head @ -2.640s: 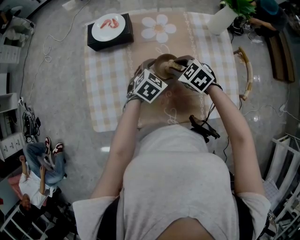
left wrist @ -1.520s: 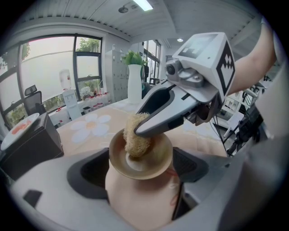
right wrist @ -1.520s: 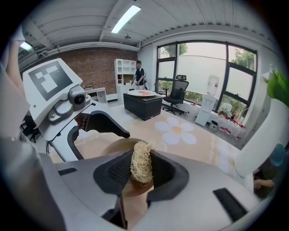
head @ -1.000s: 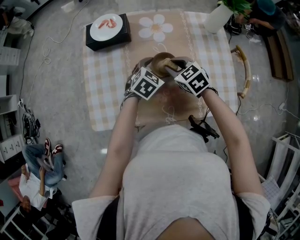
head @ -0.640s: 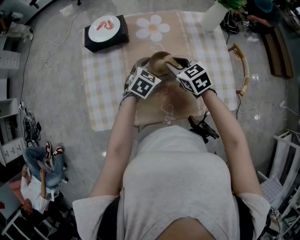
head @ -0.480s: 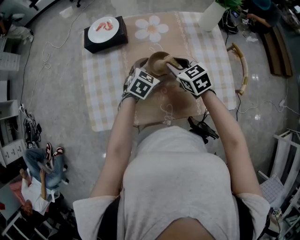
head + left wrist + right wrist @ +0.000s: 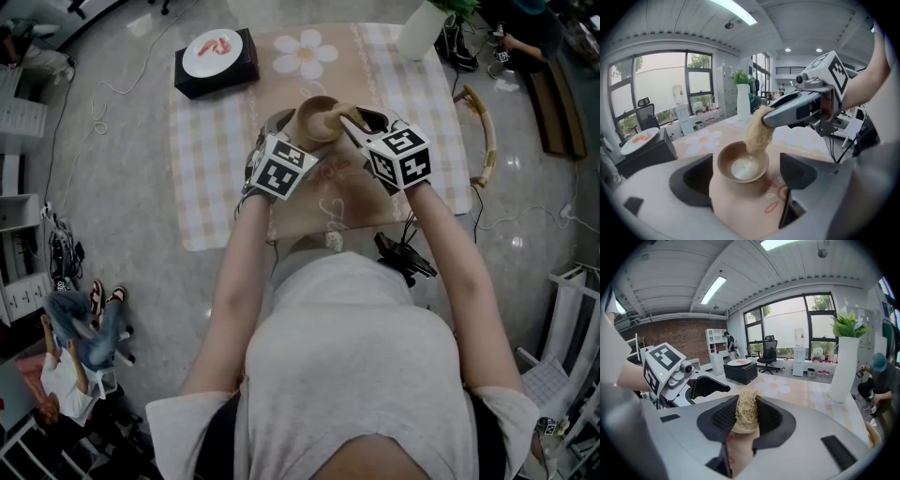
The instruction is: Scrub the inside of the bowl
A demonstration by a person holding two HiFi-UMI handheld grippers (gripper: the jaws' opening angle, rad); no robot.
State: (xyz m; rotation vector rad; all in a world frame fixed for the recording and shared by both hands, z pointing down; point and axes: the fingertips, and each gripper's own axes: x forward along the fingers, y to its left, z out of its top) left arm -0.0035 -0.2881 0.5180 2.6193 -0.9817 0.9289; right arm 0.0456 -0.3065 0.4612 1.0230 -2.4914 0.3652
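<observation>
A small brown bowl stands on the tablecloth, seen in the left gripper view as a bowl with a pale bottom. My left gripper is open, its jaws reaching to either side of the bowl's near edge. My right gripper is shut on a straw-coloured loofah scrubber. The scrubber hangs from the right gripper and its lower end rests against the bowl's inner right wall.
A black box with a white plate sits at the table's far left corner. A white vase with a green plant stands far right. A curved wooden chair back lies beyond the table's right edge. A person sits on the floor, left.
My right gripper has drawn back a little to the right with the scrubber still in the bowl. The left gripper has stayed by the bowl.
</observation>
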